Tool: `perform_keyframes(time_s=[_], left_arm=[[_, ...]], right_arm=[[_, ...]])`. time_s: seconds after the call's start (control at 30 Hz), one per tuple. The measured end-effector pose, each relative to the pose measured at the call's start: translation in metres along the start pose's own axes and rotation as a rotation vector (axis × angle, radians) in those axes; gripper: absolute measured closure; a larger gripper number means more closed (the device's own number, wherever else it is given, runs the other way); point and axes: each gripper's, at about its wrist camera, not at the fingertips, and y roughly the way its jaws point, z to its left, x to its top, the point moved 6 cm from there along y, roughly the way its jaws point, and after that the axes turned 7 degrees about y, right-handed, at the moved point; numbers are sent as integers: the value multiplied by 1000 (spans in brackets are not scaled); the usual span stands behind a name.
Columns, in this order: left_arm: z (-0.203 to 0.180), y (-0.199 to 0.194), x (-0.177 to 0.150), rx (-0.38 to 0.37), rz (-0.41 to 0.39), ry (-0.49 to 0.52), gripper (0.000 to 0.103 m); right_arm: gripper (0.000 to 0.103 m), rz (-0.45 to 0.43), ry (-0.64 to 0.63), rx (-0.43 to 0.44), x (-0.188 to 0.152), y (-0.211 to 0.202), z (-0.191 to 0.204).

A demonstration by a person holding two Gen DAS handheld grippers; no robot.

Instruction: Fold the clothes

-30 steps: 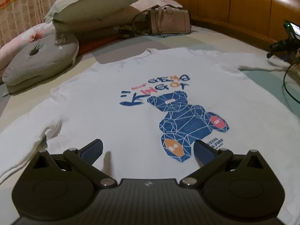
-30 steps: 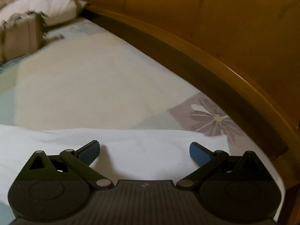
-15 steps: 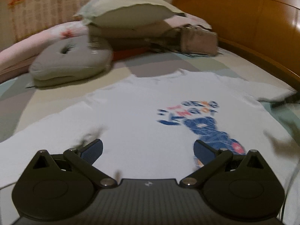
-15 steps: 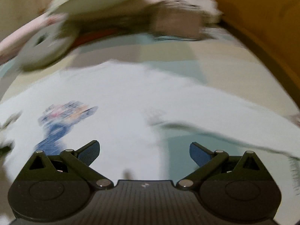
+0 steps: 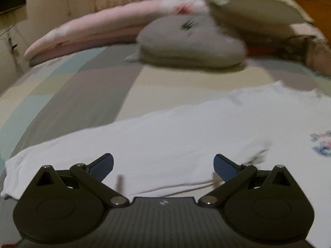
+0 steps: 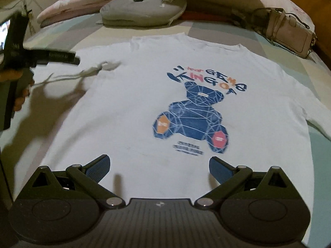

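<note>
A white long-sleeved shirt [image 6: 132, 111] with a blue bear print [image 6: 192, 119] lies flat, front up, on the bed. In the left wrist view its left sleeve [image 5: 103, 144] stretches across the bed toward the cuff at the lower left. My left gripper [image 5: 163, 165] is open and empty just above that sleeve. My right gripper [image 6: 158, 168] is open and empty over the shirt's bottom hem. The left gripper's body also shows in the right wrist view [image 6: 18, 57], held by a hand at the left edge.
A grey cushion [image 6: 142, 8], pink pillows [image 5: 93, 29] and a larger pillow [image 5: 258, 6] lie at the head of the bed. A beige handbag [image 6: 289, 35] sits at the right. The patchwork bedsheet [image 5: 72, 86] surrounds the shirt.
The left gripper swung left from the bear print to the left sleeve. The right gripper swung from the right sleeve by the wooden bed frame to the shirt's hem. Both stayed open.
</note>
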Motion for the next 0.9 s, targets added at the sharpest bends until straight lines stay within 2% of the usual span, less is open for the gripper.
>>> perform_keyframes(time_s=[0.07,0.1,0.23,0.47,0.77,0.9], left_arm=[[7,11,-8,17,56,-13,1],[7,14,-11,0,71,-24,1],[3,7,-13,-60,76,-60,1],[-32,-42,8,-159,-70,-6,1],[-90,-78,17,-295,-169,119,1],[-109,-94,14,-338,-229,147,1]], right_arm=[[0,-7,20,8,-2,-2,0],[0,-8,29,5,-3,-2,-1],[0,-5,76,-42,-8,-2,-18],[0,35,128,-97,-29,7,-43],[0,-14,83,-135,-38,8,-37],[0,-85,58,-112,-43,6,-38]])
